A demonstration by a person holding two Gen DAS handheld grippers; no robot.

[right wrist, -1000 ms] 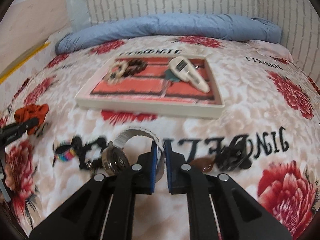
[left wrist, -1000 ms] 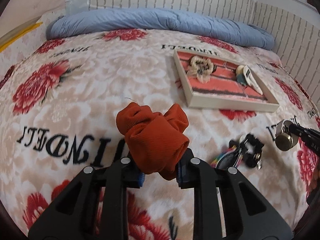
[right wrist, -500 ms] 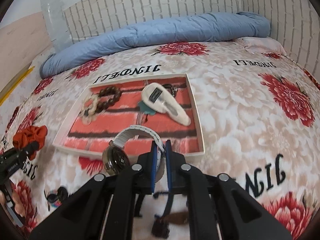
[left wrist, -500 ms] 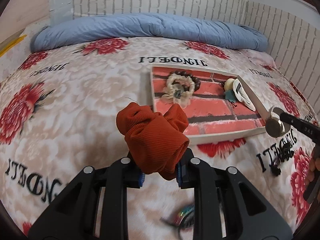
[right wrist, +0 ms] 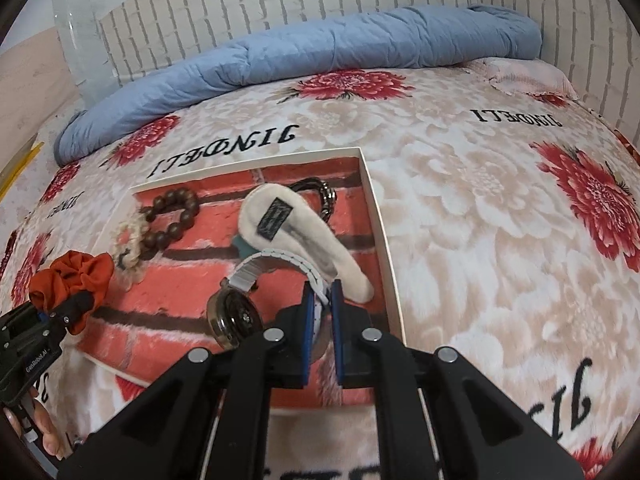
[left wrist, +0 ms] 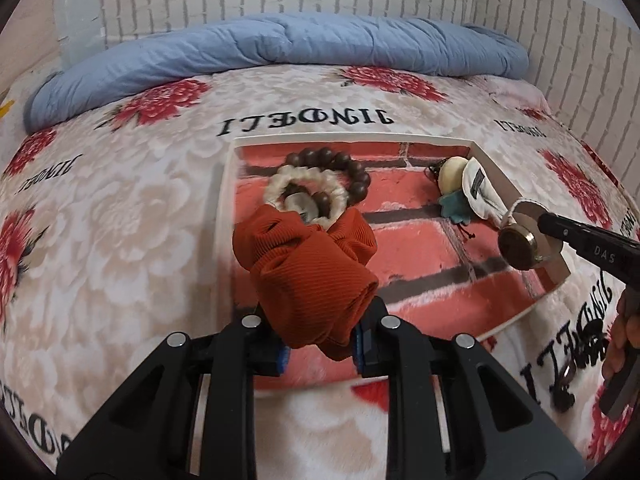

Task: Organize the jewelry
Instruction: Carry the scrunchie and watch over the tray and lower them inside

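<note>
My left gripper [left wrist: 320,344] is shut on a rust-orange fabric scrunchie [left wrist: 308,272], held over the near left part of the white-rimmed tray [left wrist: 500,182] lined with red brick print. My right gripper [right wrist: 321,300] is shut on the white strap of a wristwatch [right wrist: 234,316], whose round case hangs over the tray's near right part. In the tray lie a brown bead bracelet [left wrist: 352,172], a cream scrunchie [left wrist: 280,182], a cream hair clip [right wrist: 296,236], a teal piece [left wrist: 454,206] and a dark chain [right wrist: 326,194]. The watch [left wrist: 518,246] also shows at the right of the left wrist view.
The tray [right wrist: 378,216] rests on a bed with a floral blanket [right wrist: 500,208]. A rolled blue duvet [left wrist: 280,48] lies along the brick-pattern wall behind. A dark item [left wrist: 568,380] lies on the blanket right of the tray, near a person's fingers [left wrist: 620,344].
Both grippers have moved forward from the loose items on the blanket to over the tray, carrying the scrunchie and the watch. The tray now fills the middle of both views.
</note>
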